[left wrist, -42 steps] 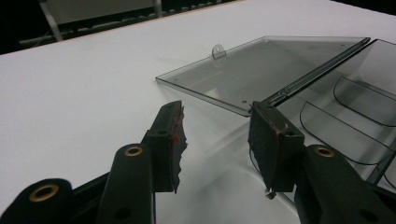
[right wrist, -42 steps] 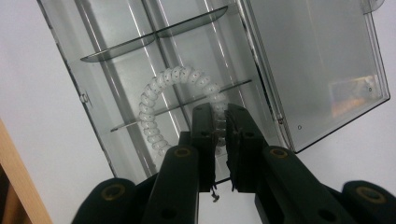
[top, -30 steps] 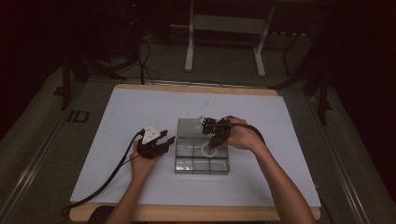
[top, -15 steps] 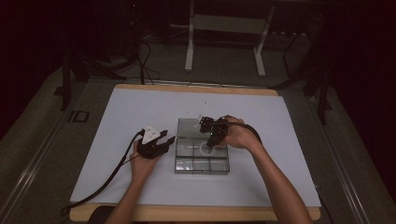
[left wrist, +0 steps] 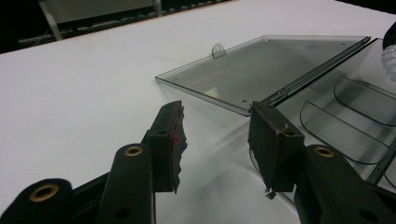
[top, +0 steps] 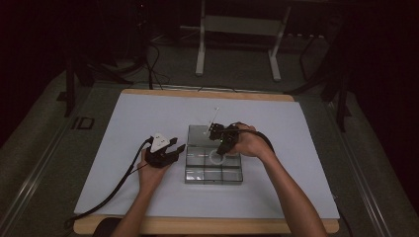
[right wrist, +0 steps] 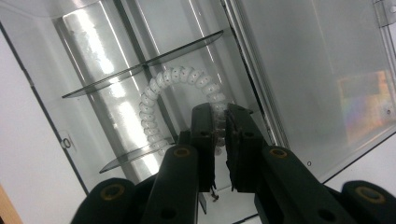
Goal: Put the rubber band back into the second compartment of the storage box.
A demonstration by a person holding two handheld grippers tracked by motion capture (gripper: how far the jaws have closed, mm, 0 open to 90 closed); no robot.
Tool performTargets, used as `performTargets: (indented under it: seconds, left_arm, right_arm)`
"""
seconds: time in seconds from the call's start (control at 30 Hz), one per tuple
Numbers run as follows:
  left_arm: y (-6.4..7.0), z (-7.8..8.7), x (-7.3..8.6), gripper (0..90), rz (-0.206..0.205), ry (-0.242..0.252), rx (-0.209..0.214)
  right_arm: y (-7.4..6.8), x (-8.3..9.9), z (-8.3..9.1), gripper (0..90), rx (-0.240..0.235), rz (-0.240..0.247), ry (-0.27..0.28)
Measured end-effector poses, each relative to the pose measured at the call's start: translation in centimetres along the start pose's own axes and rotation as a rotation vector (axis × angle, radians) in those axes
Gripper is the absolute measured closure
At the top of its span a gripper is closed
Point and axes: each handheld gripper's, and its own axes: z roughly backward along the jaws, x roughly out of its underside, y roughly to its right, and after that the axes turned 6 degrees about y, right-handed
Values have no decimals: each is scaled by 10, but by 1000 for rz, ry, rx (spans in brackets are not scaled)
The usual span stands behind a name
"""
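Observation:
A clear plastic compartment box [top: 202, 174] lies on the white table with its lid [top: 199, 133] folded flat open behind it. My right gripper [top: 221, 147] is over the box's middle row, shut on a white spiral coil ring [top: 216, 157]. In the right gripper view the jaws [right wrist: 220, 117] pinch one side of the coil ring [right wrist: 177, 77], whose loop hangs over the dividers of the box [right wrist: 116, 56]. My left gripper [top: 178, 149] rests open beside the box's left edge. Its jaws [left wrist: 217, 135] hold nothing and point at the lid [left wrist: 280, 65].
A small white stick-like object [top: 215, 114] lies on the table just behind the lid. A black cable [top: 113, 190] trails from the left gripper toward the front edge. Bare white tabletop [top: 306, 148] spreads on both sides of the box.
My right gripper has shifted slightly left and nearer, lower over the box, with the coil ring still in it. The left gripper has stayed put.

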Motion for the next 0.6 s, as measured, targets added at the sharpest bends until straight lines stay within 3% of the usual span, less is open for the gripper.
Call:
performTargets:
  seconds: [0.37,0.6]
  left_arm:
    - [0,0,0,557,0,1,0]
    - [0,0,0,557,1,-1,1]
  right_arm:
    - [-2,-5,-6,823,5,2,-7]
    - [-3,-9,-10,823,33,0,-21]
